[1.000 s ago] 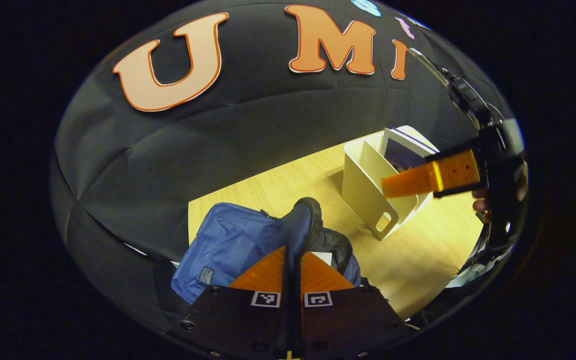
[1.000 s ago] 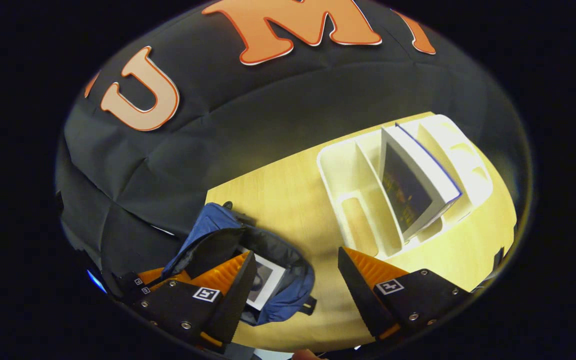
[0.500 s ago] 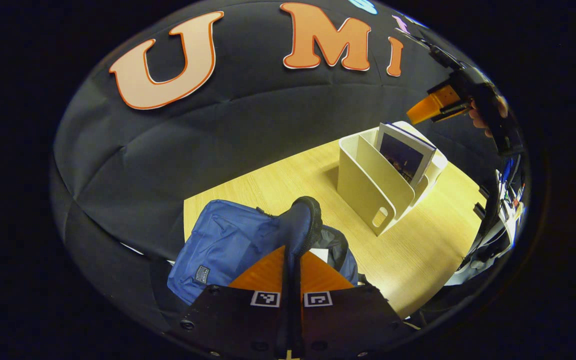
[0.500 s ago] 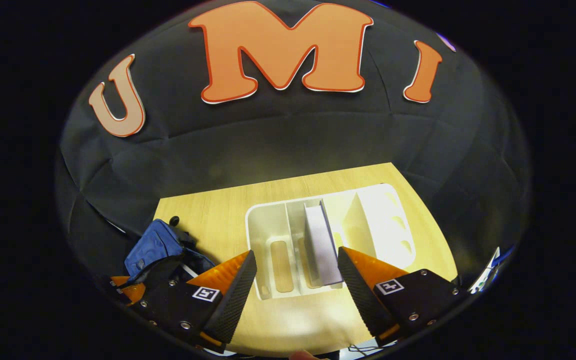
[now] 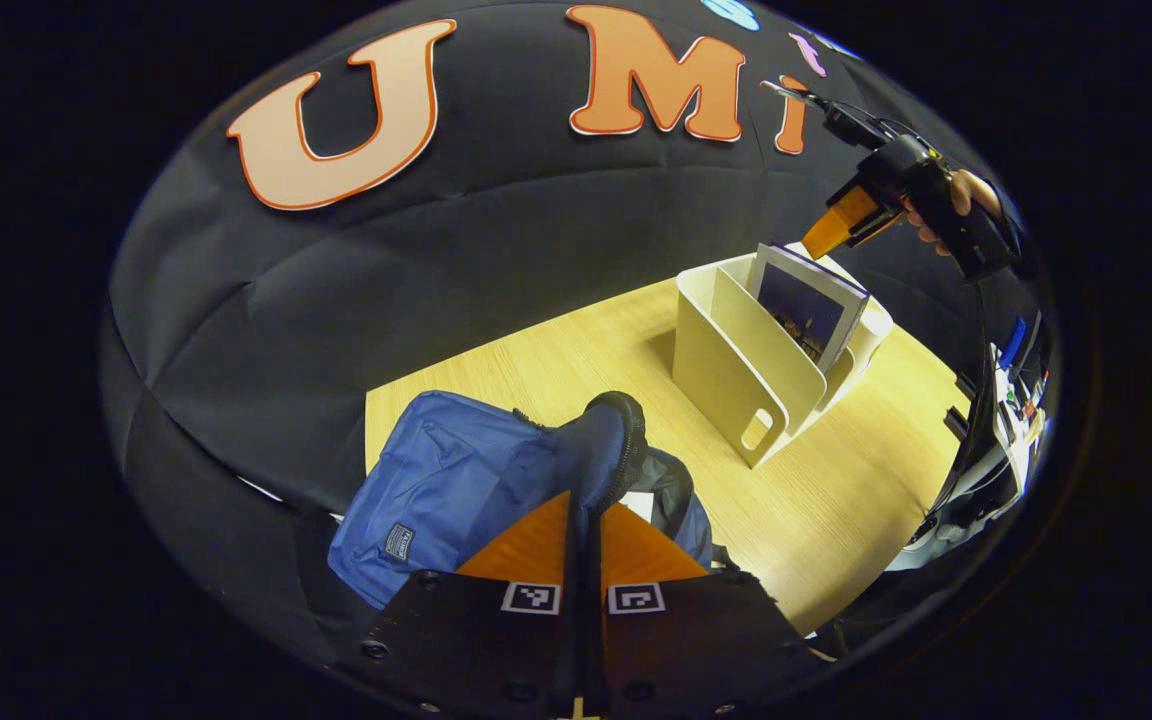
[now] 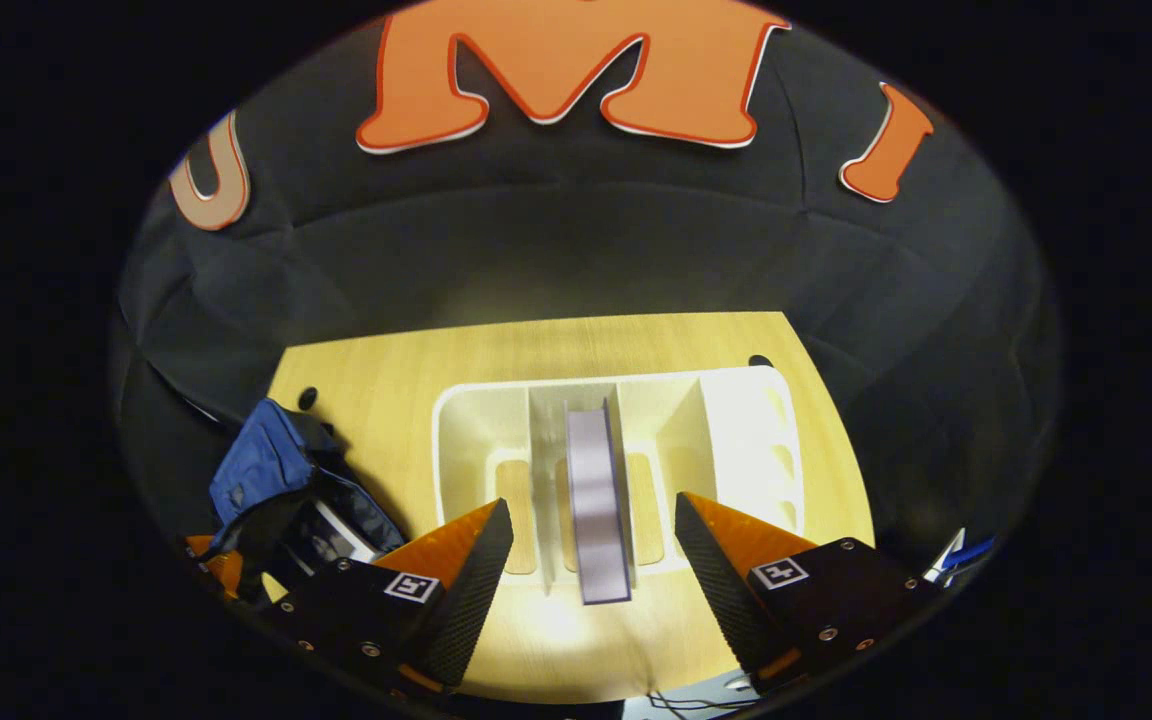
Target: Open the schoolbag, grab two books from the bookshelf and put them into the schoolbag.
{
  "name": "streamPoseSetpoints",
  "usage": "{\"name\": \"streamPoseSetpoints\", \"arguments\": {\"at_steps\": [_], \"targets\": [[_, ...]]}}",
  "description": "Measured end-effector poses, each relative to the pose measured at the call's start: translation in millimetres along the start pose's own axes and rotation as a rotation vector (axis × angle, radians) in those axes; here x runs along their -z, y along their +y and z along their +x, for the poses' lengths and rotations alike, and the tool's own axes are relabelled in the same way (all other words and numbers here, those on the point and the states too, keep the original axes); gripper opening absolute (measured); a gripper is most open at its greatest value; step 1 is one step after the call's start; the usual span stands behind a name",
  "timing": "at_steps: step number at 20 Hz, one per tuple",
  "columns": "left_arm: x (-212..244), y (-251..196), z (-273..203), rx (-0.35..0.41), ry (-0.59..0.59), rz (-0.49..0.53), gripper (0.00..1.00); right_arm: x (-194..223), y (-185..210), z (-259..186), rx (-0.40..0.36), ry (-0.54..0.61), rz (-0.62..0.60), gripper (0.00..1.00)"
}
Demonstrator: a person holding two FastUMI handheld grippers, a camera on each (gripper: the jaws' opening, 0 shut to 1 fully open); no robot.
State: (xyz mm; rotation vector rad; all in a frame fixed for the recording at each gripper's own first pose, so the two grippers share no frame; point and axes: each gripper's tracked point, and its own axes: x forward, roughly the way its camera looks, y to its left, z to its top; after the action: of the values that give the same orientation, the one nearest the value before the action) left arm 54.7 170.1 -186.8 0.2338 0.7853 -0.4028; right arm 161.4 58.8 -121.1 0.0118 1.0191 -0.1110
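Right gripper view: your right gripper (image 6: pixel 593 520) is spread wide, directly above the book (image 6: pixel 598 515) in the bookshelf (image 6: pixel 751 440).
Left gripper (image 5: pixel 586 510): clamped on the schoolbag (image 5: pixel 456 480) flap.

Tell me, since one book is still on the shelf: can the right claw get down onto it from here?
Probably yes. The right claw is open above the shelf, its fingers either side of the book, which stands on edge with empty slots beside it. Nothing lies between them.
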Motion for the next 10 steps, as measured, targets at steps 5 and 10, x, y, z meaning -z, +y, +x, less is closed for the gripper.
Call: {"name": "streamPoseSetpoints", "arguments": {"at_steps": [5, 10], "targets": [[7, -5, 3, 0.011, 0.016, -0.006, 0.03, 13, -3, 28, 0.023, 0.106, -0.034, 0.88], [13, -6, 4, 0.020, 0.022, -0.012, 0.04, 19, -4, 46, 0.003, 0.208, 0.019, 0.38]]}}
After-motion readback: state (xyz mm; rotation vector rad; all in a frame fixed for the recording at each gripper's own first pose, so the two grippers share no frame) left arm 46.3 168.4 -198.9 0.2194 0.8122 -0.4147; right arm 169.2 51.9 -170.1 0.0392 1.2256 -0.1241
